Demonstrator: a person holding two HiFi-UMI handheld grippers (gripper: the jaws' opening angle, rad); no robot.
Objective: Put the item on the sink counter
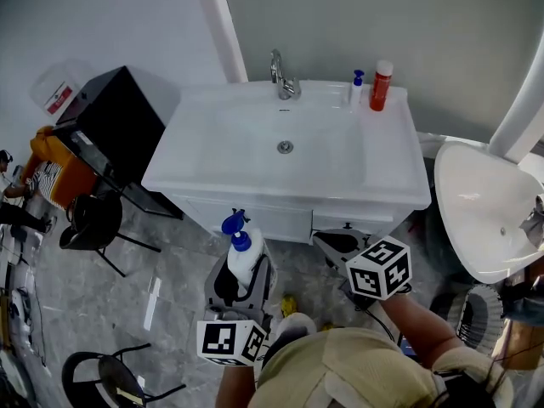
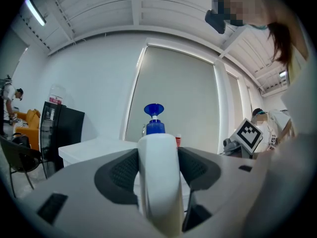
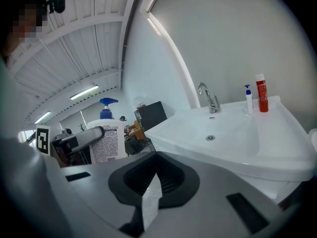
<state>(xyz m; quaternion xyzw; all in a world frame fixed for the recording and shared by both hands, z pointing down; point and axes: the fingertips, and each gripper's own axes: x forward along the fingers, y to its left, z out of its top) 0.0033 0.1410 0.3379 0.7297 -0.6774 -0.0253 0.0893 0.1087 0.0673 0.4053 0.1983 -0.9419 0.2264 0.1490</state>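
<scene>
The left claw [image 2: 157, 175] is clenched on the white pump bottle [image 2: 157, 155], its dark pads pressing the smooth, rounded body from both sides while the blue pump head [image 2: 154, 111] stands upright above the grip. The right claw [image 3: 152, 185] is closed with only a thin pale sliver at the seam, which I cannot identify, so it gives the bottle no support. In the head view the bottle hangs over the floor, short of the front edge of the white table [image 1: 399, 170] and not yet above it. The first risk is probably slip: the plastic looks slick and curved, the pads hold only a band of it, and a quick swing could let it twist or slide down. The second is the lift, since the bottle looks to sit lower than the table's front edge and could catch on it if carried forward before rising. The third is the landing. Most of the top is basin [image 1: 255, 155], and the flat margin around it looks narrow, so a base set partly on the curved lip would likely tip inward. The back right corner already holds a red bottle [image 1: 382, 85] and a small dispenser [image 1: 357, 87], beside the faucet [image 1: 283, 78]; crowding that corner could knock one over.
</scene>
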